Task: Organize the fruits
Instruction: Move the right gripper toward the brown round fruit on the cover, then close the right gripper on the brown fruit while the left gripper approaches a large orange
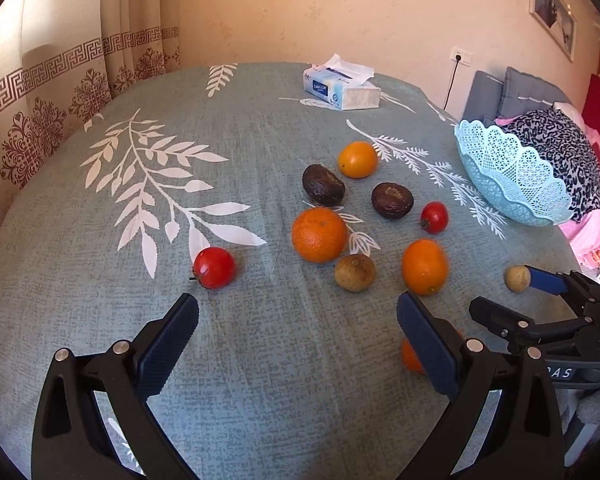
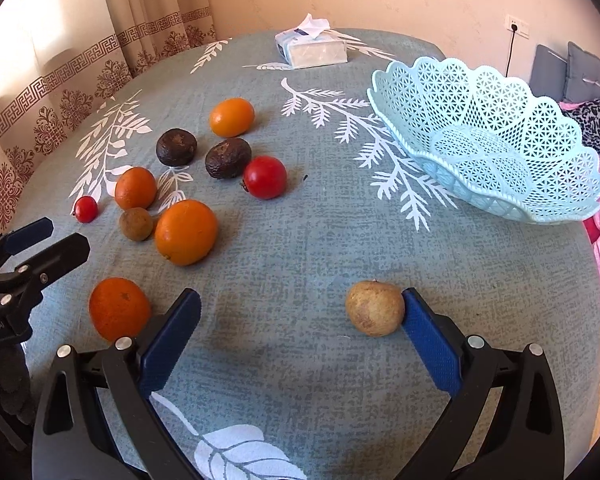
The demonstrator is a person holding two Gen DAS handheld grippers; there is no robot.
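Near the worktop's right edge, short of the lattice basket, a small tan fruit touches one pad of the wide-open right tongs, ungripped. It looks light, firm, prone to rolling; grip its middle. The left tongs gape empty.

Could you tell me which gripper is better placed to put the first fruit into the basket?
Right. The right gripper is open with one finger beside the small brown fruit, and the basket is on its side. The left gripper hovers open over cloth.
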